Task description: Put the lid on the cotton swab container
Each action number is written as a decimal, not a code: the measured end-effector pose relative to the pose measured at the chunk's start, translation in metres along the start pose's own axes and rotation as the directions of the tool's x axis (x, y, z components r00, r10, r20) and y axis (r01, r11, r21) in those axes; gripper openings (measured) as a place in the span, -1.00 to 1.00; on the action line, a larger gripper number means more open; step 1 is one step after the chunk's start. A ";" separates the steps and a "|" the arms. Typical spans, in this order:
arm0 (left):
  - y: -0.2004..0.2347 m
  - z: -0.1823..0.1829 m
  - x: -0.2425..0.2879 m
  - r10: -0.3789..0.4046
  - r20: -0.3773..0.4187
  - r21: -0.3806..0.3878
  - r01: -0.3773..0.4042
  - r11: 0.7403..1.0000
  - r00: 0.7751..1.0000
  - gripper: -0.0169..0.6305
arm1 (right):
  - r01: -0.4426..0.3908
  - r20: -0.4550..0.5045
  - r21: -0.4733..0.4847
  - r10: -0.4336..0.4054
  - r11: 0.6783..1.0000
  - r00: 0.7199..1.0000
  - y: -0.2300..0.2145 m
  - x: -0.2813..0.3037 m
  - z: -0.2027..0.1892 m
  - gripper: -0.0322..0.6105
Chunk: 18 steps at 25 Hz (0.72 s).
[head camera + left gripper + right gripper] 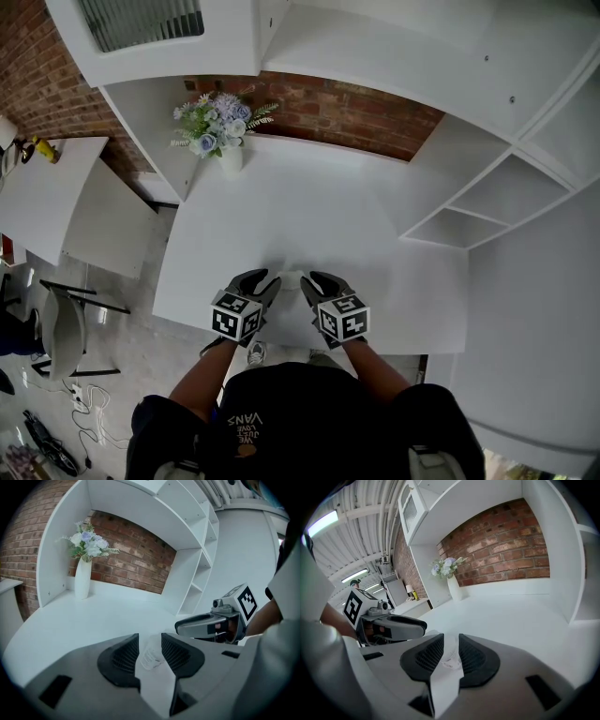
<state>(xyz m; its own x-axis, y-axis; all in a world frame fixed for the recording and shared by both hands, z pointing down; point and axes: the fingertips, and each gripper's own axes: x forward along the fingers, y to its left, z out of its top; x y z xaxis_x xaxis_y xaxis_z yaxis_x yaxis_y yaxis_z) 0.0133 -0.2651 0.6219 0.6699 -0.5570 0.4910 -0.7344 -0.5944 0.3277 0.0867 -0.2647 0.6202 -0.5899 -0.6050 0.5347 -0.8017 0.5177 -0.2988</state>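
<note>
My two grippers meet tip to tip near the front edge of the white table point(300, 211). The left gripper point(265, 278) is shut on a small clear plastic container point(151, 657) with a printed label, pinched between its ribbed pads. In the right gripper point(315, 279), a pale translucent piece, apparently the lid point(451, 656), sits between the pads, and the jaws are closed on it. From the head view only a small white patch point(291, 276) shows between the fingertips. Each gripper view shows the other gripper close alongside, the right gripper point(182, 626) and the left gripper point(422, 626).
A white vase of pale blue and white flowers point(223, 131) stands at the table's back left against the brick wall. White shelf compartments point(487, 202) rise at the right. A side desk point(47, 187) and a chair point(66, 333) stand off to the left.
</note>
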 end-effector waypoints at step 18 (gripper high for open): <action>-0.002 -0.008 -0.001 0.015 -0.001 0.027 -0.015 1.000 1.000 -0.55 | -0.022 -0.008 -0.043 0.021 0.999 1.000 0.006 0.003 -0.008 -0.68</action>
<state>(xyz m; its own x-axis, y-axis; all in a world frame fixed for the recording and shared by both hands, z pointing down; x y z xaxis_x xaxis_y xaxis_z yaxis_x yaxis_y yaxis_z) 0.0136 -0.2584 0.6271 0.6584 -0.5655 0.4967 -0.7413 -0.6013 0.2982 0.0812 -0.2590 0.6263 -0.6061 -0.5888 0.5348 -0.7839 0.5562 -0.2761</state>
